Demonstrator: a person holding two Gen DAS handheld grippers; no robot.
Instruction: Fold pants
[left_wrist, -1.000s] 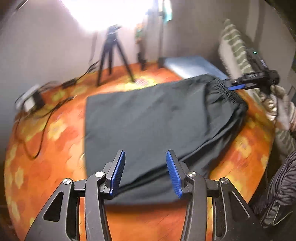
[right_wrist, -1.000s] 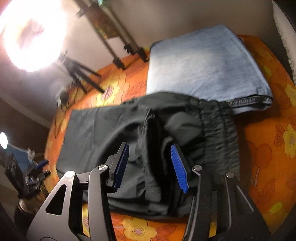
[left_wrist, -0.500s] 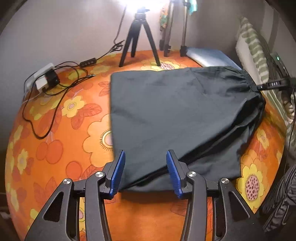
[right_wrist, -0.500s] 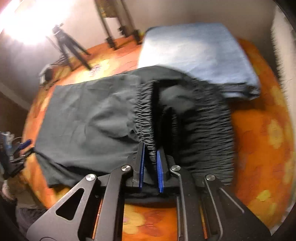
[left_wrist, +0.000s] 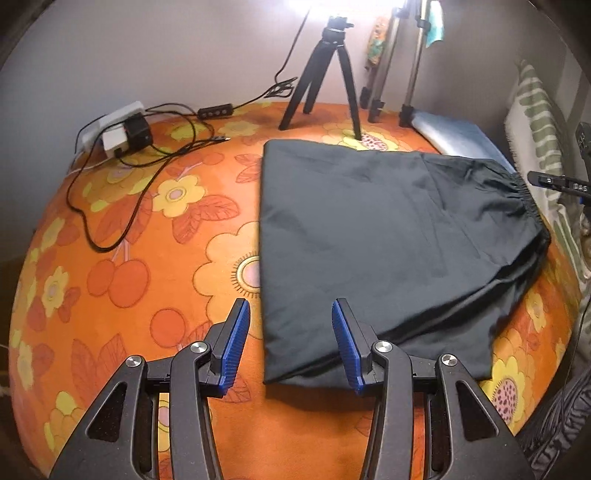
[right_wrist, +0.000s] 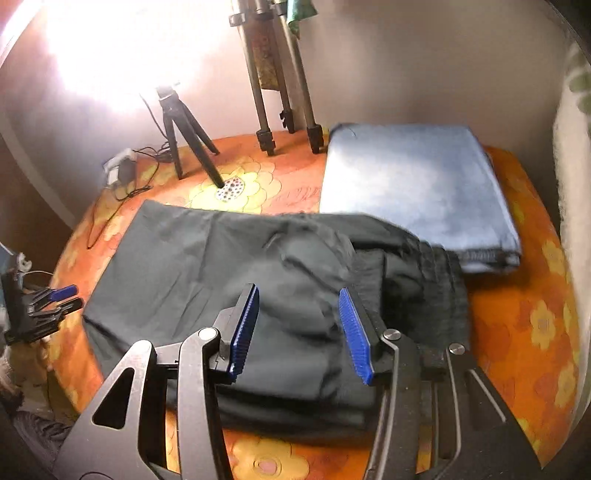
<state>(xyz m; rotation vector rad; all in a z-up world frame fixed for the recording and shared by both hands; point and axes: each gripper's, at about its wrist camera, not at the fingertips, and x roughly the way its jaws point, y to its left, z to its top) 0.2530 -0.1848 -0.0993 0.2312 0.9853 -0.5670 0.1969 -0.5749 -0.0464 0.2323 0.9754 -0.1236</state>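
Note:
Dark pants lie folded lengthwise on the orange flowered cover, elastic waistband at the right. My left gripper is open and empty, hovering at the pants' near left corner. In the right wrist view the pants lie with the waist end rumpled under my right gripper, which is open and empty just above the cloth. The left gripper also shows in the right wrist view, at the left edge. The right gripper's tip shows at the right edge of the left wrist view.
A folded light-blue garment lies behind the waistband. A small black tripod, stand legs, a power strip with plugs and loose cables sit at the back. A striped pillow is at the right.
My right gripper was shut on the waistband half a second ago; it has opened and let go, and the waist cloth lies rumpled. My left gripper drifted left, staying open.

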